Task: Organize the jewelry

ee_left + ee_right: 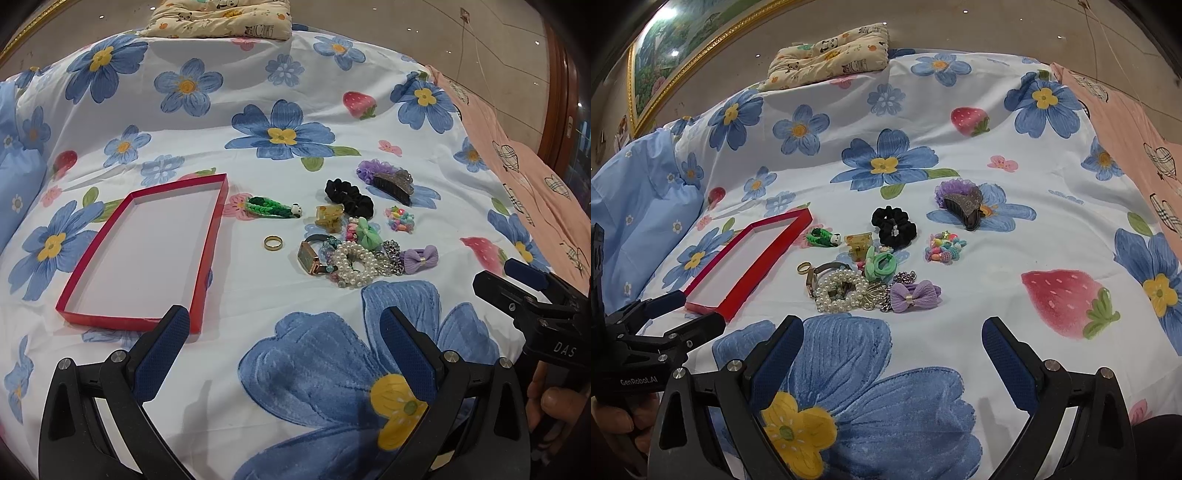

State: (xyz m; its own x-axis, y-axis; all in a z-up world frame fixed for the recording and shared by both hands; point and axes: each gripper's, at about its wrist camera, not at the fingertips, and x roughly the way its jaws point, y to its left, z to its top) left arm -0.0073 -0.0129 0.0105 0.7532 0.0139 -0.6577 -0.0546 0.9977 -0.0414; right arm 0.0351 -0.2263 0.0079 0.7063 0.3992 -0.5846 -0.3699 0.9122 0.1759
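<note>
An empty red tray (212, 236) (764, 258) lies on the floral bedsheet, left of a cluster of jewelry and hair pieces. The cluster holds a gold ring (273, 243) (804, 268), a watch (309, 258), a pearl bracelet (354, 264) (840, 290), a black scrunchie (349, 197) (894, 223), a green braided band (271, 207), a lilac bow (421, 258) (915, 295) and a dark claw clip (393, 182) (964, 208). My left gripper (284, 350) is open and empty, near the tray's front corner. My right gripper (892, 354) is open and empty, in front of the cluster.
A panda-print cushion (218, 18) (831, 55) lies at the far end of the bed. A pink heart-print cloth (532, 162) (1126, 122) runs along the right side. A blue pillow (639, 206) sits at the left. A framed picture (683, 48) hangs behind.
</note>
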